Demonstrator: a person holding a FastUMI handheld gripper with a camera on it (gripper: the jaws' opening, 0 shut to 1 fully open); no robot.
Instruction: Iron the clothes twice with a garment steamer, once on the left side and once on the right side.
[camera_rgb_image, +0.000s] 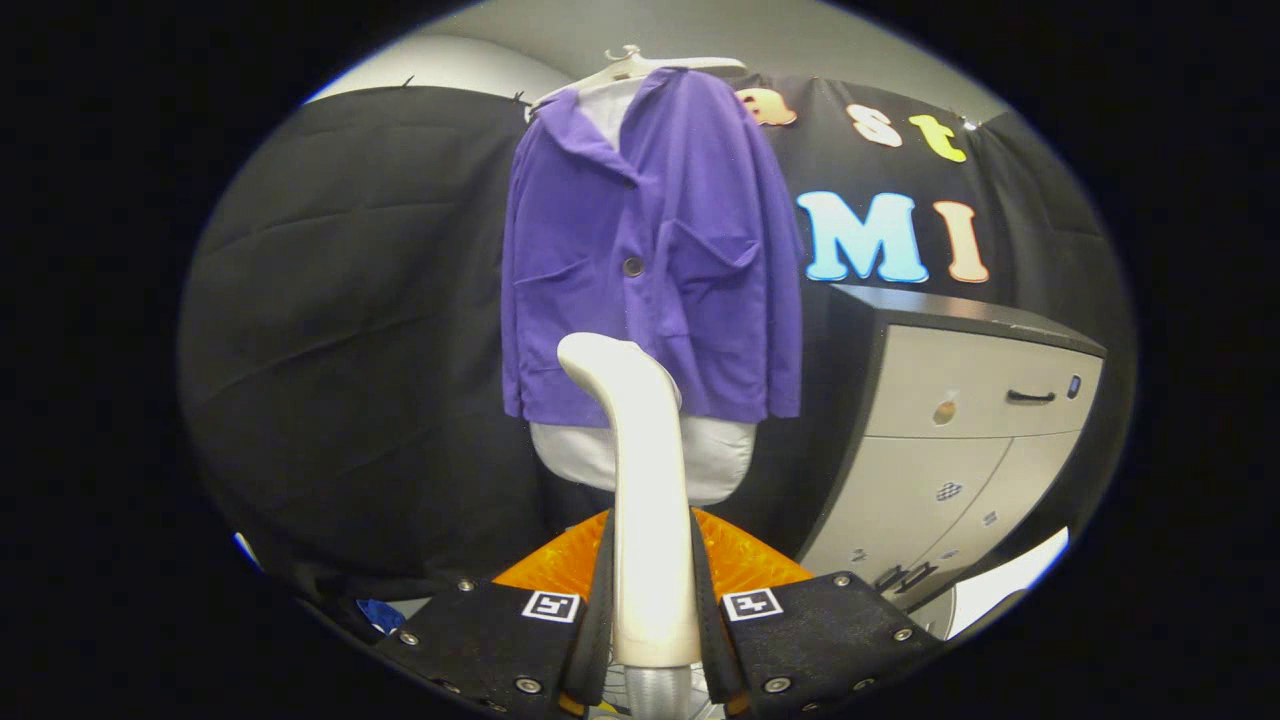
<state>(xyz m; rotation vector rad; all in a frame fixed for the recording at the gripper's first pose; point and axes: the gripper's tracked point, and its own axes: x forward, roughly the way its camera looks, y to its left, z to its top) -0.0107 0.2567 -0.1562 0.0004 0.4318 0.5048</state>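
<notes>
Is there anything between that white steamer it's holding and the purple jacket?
Nothing visible. The gripper is shut on the steamer, whose head rises ahead of the fingers toward the purple jacket; the cabinet stands off beside it.

Even, soft overhead light; purple fabric jacket (650, 250) was sharp at centre, fisheye bent edges, no glare.

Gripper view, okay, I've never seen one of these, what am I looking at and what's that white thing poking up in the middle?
The camera rides on a hand-held two-finger gripper and looks forward along its fingers. Both fingers press on the white handle of a garment steamer, which stands up between them. Beyond it a purple jacket hangs on a white hanger against the black cloth wall, over a pale garment that shows below its hem. Beside the jacket stands a grey cabinet.
</notes>
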